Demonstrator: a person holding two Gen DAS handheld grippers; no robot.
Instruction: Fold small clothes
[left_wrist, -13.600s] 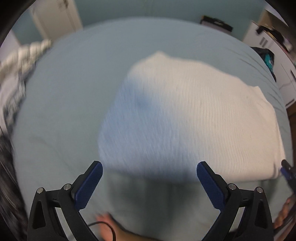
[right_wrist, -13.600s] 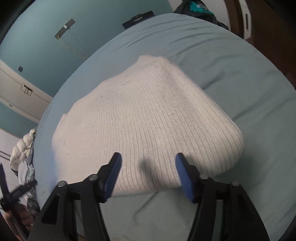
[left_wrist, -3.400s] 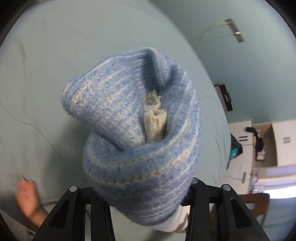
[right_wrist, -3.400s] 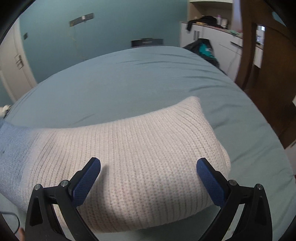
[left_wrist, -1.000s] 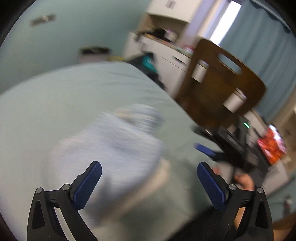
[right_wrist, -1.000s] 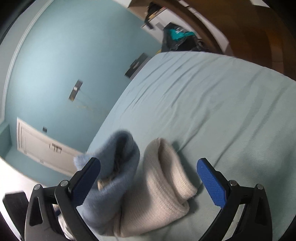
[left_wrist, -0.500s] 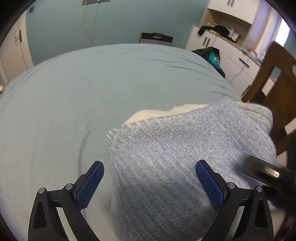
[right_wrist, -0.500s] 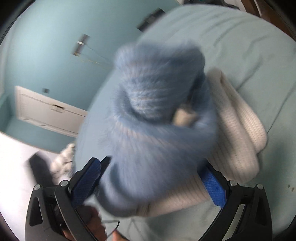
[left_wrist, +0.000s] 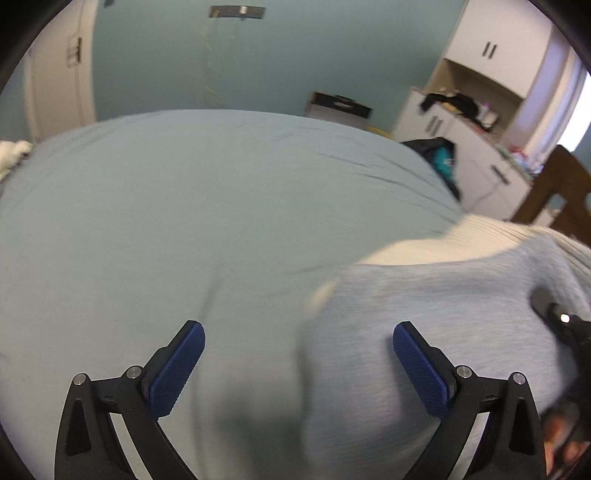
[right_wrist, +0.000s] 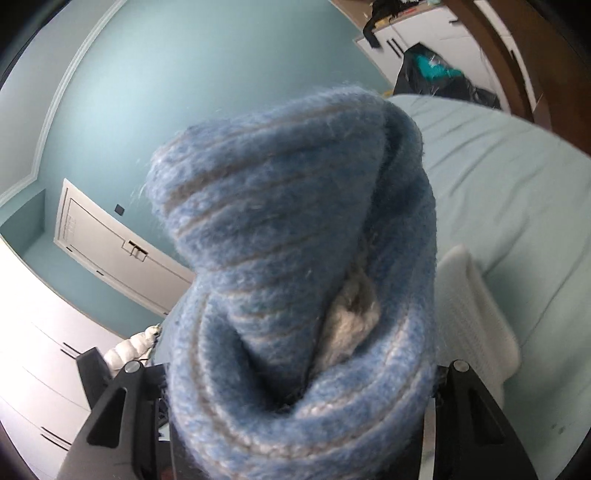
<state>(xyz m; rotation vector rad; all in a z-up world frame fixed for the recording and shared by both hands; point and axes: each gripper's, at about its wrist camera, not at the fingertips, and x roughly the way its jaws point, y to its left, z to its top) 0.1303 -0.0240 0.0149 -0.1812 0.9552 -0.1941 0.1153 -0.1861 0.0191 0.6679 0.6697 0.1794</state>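
A fuzzy blue knit garment with pale stripes (right_wrist: 288, 229) fills the right wrist view, bunched up and lifted off the bed. My right gripper (right_wrist: 299, 387) has it between its jaws, which are closing; the fabric hides the pads. A cream knit piece (right_wrist: 476, 317) hangs beside it over the bed. In the left wrist view the blue knit (left_wrist: 424, 306) and the cream knit (left_wrist: 480, 236) lie at the right. My left gripper (left_wrist: 295, 365) stands open and holds nothing, its right pad (left_wrist: 421, 369) over the blue fabric. The right gripper (left_wrist: 565, 325) shows at the right edge.
The pale green bed sheet (left_wrist: 184, 221) stretches far left and back. A wooden chair (left_wrist: 554, 192), white cabinets (left_wrist: 480, 122) and a dark bag (left_wrist: 436, 151) stand beyond the bed's right side. White cloth (left_wrist: 11, 155) lies at the far left. A hand (left_wrist: 561, 435) is at the lower right.
The right gripper's jaws have come in around the blue knit and raised it in front of the camera. The left gripper has swung left and lower, so the garment now sits at its right.
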